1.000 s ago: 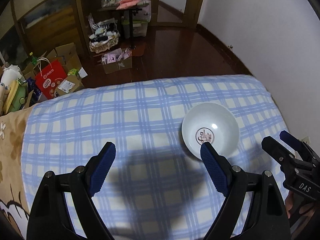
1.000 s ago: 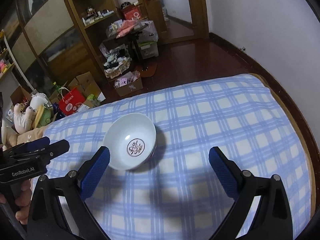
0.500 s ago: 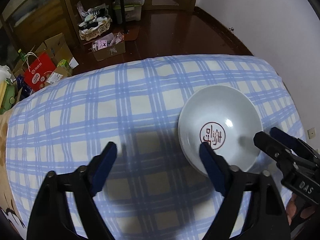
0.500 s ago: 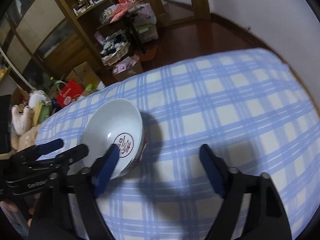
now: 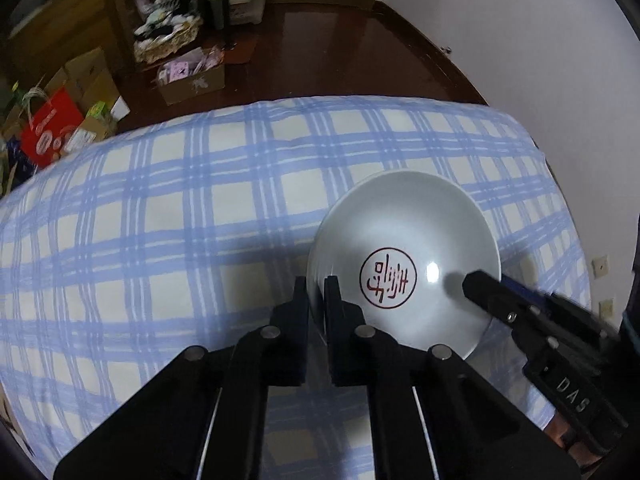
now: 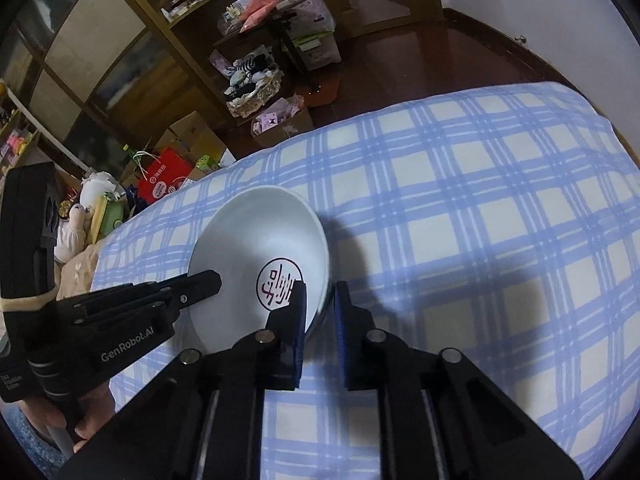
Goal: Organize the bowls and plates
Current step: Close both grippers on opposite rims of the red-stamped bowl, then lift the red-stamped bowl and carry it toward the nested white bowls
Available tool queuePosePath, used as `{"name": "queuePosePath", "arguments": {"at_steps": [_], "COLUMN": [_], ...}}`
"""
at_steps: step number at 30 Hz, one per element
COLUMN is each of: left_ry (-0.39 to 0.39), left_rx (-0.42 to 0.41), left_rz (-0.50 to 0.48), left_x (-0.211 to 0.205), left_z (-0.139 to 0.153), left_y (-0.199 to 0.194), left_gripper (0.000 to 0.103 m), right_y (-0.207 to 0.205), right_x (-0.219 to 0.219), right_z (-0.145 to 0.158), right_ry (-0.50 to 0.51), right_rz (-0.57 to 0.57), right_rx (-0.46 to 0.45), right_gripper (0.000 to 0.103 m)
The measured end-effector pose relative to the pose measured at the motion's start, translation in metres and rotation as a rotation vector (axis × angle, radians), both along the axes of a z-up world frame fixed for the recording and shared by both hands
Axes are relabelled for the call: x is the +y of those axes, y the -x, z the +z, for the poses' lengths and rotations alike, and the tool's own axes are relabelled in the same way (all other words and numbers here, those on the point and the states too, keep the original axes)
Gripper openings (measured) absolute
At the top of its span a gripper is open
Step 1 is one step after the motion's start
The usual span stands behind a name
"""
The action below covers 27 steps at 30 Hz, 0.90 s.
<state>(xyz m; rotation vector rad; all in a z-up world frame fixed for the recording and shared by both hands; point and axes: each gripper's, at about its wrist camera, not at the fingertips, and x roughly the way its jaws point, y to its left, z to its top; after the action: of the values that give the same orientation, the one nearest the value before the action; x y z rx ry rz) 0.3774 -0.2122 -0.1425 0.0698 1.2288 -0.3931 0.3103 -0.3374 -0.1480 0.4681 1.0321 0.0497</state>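
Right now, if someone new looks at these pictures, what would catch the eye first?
A white ceramic bowl with a red round emblem inside sits on the blue-and-cream checked cloth. The left gripper and the right gripper have just been closing and now pinch opposite sides of its rim. Behind, a red paper bag stands on the cluttered floor.

A lived-in home bedroom: checked bedding (image 5: pixel 240 208), wooden shelving (image 6: pixel 132 52), cardboard boxes (image 6: pixel 196 140), stuffed toys (image 6: pixel 80 216).
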Motion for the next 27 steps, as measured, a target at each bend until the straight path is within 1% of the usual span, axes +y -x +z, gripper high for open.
{"name": "queuePosePath", "arguments": {"at_steps": [4,9,13,19,22,27], "left_ry": [-0.014,-0.007,0.009,0.02,0.024,0.027], "left_rx": [-0.009,-0.012,-0.022,-0.069,-0.091,-0.115], "left_rz": [0.002,0.013,0.031,0.039,0.047,0.061], "left_x": [0.003,0.014,0.024,0.039,0.052,0.072], "left_z": [0.011,0.03,0.05,0.087,0.109,0.136], "left_y": [0.008,0.021,0.035,0.062,0.076,0.099], "left_gripper": [0.007,0.007,0.007,0.008,0.008,0.008], "right_y": [0.007,0.02,0.032,0.051,0.063,0.084], "right_x": [0.006,0.012,0.018,0.034,0.045,0.064], "right_z": [0.007,0.023,0.048,0.089,0.107,0.132], "right_ry": [0.014,0.003,0.003,0.032,0.037,0.044], "right_rz": [0.003,-0.009,-0.015,0.007,0.018,0.035], "right_rx": [0.005,-0.015,-0.053,-0.108,-0.135,-0.172], "right_gripper": [0.014,0.014,0.014,0.014,0.014,0.014]}}
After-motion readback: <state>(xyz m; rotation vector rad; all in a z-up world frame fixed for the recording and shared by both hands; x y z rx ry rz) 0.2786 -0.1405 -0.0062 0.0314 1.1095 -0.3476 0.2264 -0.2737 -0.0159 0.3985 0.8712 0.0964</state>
